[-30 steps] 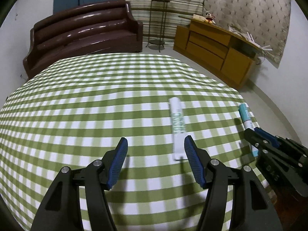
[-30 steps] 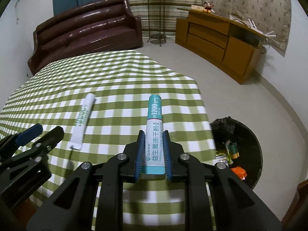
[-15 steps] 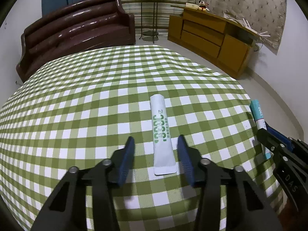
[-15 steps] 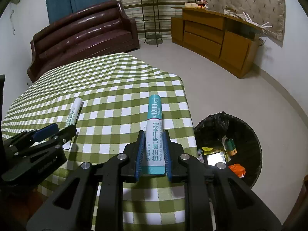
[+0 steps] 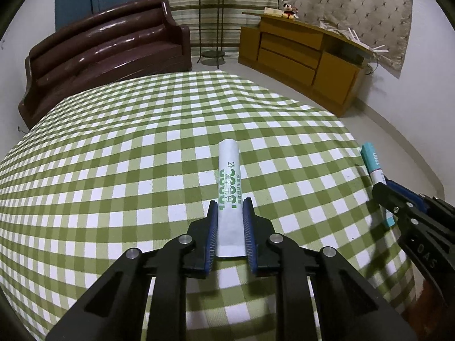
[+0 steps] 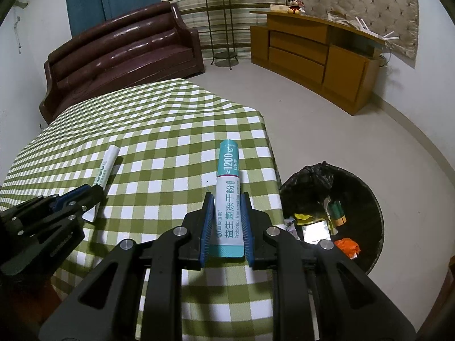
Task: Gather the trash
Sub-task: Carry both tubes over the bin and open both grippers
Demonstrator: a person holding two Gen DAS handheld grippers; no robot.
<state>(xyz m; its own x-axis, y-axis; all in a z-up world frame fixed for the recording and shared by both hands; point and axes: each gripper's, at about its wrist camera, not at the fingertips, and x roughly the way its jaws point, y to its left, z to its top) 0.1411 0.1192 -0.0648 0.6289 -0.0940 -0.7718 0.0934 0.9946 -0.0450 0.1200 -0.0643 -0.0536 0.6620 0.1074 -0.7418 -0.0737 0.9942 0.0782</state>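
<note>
My left gripper [image 5: 231,213] closes along the white sachet [image 5: 229,182]; my right gripper [image 6: 226,201], clamping the teal sachet [image 6: 229,196], sits nearer the bin [image 6: 366,199].

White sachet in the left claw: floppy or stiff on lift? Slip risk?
The white sachet looks thin and flat, so probably light and floppy; its free end may droop. The left claw, closing, holds only its near end. The glossy wrapper could slip, though the ribbed blue pads should help.

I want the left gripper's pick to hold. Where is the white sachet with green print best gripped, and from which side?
Grip the white sachet across its narrow width at the flat near end, coming from that end along its length. It lies flat on the checked tablecloth, pointing away. The left gripper is closing there, the sachet between its pads.
</note>
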